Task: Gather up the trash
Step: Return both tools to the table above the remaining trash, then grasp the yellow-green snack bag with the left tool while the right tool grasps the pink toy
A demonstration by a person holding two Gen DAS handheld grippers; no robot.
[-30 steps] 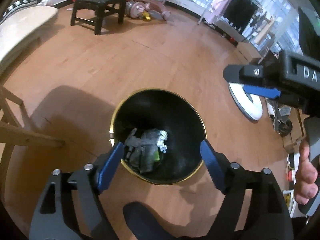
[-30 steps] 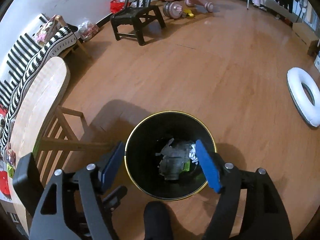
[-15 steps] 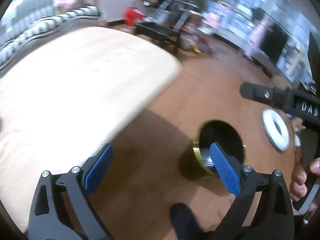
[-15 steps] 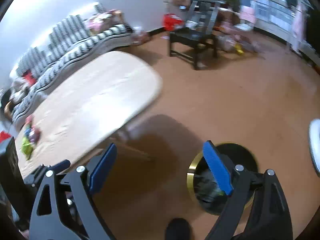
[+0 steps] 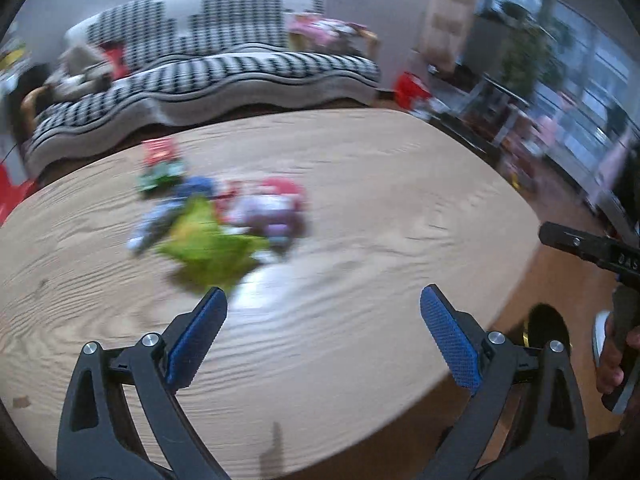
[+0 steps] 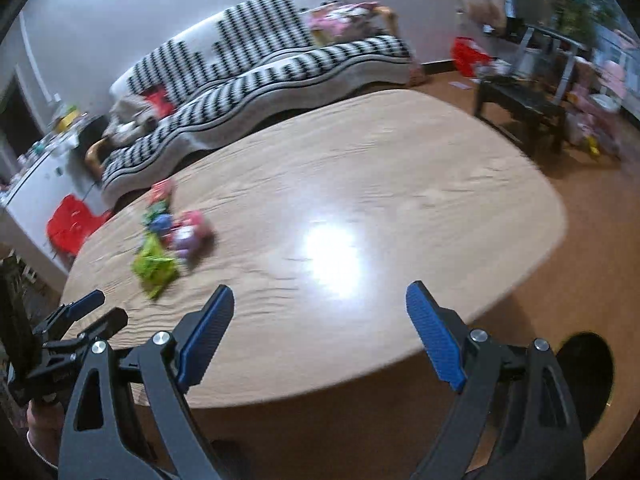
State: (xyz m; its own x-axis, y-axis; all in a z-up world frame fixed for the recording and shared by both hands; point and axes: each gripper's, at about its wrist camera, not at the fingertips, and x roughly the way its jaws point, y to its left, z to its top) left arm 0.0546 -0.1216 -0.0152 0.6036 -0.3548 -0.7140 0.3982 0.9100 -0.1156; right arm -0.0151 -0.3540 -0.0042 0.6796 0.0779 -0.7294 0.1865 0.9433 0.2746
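Both tongs (image 5: pixel 322 332) (image 6: pixel 320 332) gape empty over grained oval table (image 5: pixel 360 208); crinkled wrappers (image 5: pixel 216 220) ahead.

Glossy pale wood-grain table (image 6: pixel 400 184), crinkly plastic wrappers (image 5: pixel 212 240), matt black-and-white cloth sofa (image 5: pixel 224 68).

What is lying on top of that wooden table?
A small heap of wrappers sits on the table: a green one in front, with red, blue and pinkish ones behind. Blur hides what they are, and anything beneath the heap is covered.
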